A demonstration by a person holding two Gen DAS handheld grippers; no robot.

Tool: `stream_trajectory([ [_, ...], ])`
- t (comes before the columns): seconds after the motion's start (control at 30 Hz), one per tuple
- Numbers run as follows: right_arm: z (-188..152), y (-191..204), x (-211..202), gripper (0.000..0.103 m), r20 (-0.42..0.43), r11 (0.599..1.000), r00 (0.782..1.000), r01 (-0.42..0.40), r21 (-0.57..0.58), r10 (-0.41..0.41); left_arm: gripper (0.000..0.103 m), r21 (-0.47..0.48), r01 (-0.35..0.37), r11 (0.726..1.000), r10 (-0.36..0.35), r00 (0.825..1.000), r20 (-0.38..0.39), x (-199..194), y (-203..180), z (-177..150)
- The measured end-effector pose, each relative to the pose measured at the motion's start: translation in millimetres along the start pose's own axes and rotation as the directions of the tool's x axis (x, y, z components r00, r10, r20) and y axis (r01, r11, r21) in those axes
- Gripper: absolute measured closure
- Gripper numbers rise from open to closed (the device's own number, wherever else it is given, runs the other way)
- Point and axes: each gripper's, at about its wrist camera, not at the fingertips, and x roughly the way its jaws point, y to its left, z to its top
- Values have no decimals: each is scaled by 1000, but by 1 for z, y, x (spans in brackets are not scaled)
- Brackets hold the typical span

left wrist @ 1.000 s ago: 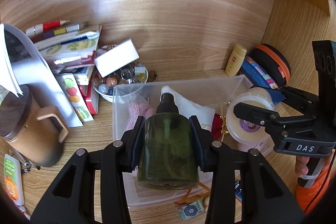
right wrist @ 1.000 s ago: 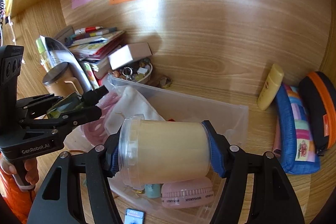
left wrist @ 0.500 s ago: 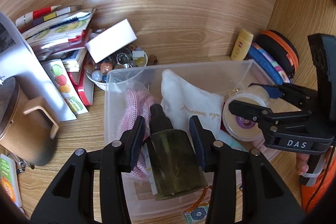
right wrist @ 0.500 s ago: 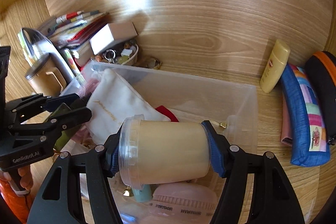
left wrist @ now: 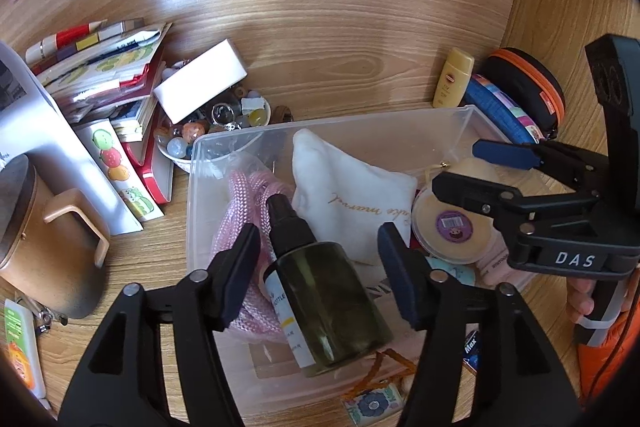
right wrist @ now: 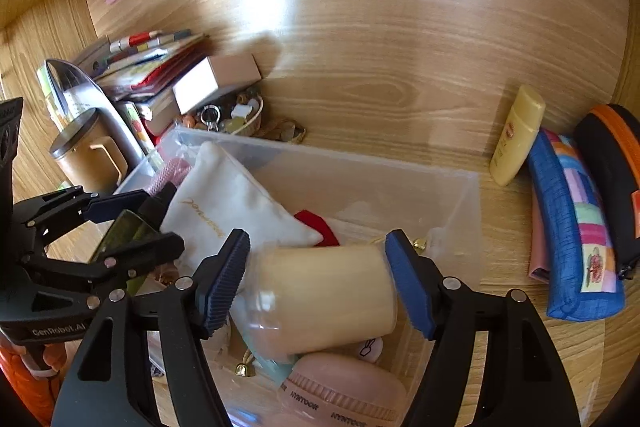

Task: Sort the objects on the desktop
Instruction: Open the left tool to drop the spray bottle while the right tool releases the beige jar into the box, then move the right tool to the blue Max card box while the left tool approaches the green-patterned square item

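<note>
The left gripper (left wrist: 318,269) has its jaws opening over a clear plastic bin (left wrist: 360,125); a dark green spray bottle (left wrist: 328,295) lies between them, with gaps visible on both sides, so the pads no longer press it. The bottle rests tilted on a pink rope (left wrist: 244,195) inside the bin, its black cap pointing toward the back wall. The right gripper (right wrist: 318,279) is likewise opening, with a cream-coloured jar (right wrist: 324,297) lying on its side between its blue pads, apart from both and resting on the bin's contents. Beside the jar lies a white pouch (right wrist: 228,203), and below it a pink round case (right wrist: 344,393). The bin stands near the front edge of the tabletop (right wrist: 400,99). To its right stand a yellow bottle (right wrist: 516,135) and a blue pencil case (right wrist: 572,227); to its left, a brown mug (left wrist: 44,247), stacked books (left wrist: 108,79) and a bowl of beads (left wrist: 212,131).
</note>
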Motion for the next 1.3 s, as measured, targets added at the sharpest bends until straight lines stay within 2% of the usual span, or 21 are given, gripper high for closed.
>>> stream_trajectory([
  [0.1, 2, 2, -5, 27, 20, 1000, 1000, 15, -9, -15, 28, 16, -17, 1000, 16, 1000, 18, -5, -2, 0],
  [0.23, 5, 2, -14, 26, 43, 998, 998, 55, -41, -54, 26, 31, -35, 999, 34, 999, 36, -11, -5, 1],
  [0.33, 8, 0, -25, 20, 66, 996, 995, 78, -38, -75, 20, 28, -49, 998, 47, 998, 47, -16, -5, 3],
  [0.53, 12, 9, -48, 16, 109, 992, 989, 103, -70, -95, 13, 26, -93, 995, 91, 992, 88, -35, -7, 4],
  [0.63, 11, 14, -64, 15, 128, 993, 989, 86, -78, -76, 10, 22, -120, 993, 117, 987, 107, -45, -7, 2],
  [0.7, 8, 17, -75, 4, 149, 993, 986, 87, -80, -75, 7, 7, -131, 991, 129, 985, 111, -51, -5, 0],
  [0.77, 4, 19, -85, 0, 169, 992, 982, 99, -74, -85, 7, -8, -141, 990, 141, 984, 111, -56, -3, -2],
  [0.87, -2, 20, -94, 0, 171, 994, 983, 79, -70, -66, 7, -22, -170, 985, 171, 978, 115, -64, -1, -7],
  [1.3, -48, 25, -111, 0, 127, 992, 986, 116, -40, -111, 4, -32, -197, 980, 200, 972, 127, -96, -1, -42],
])
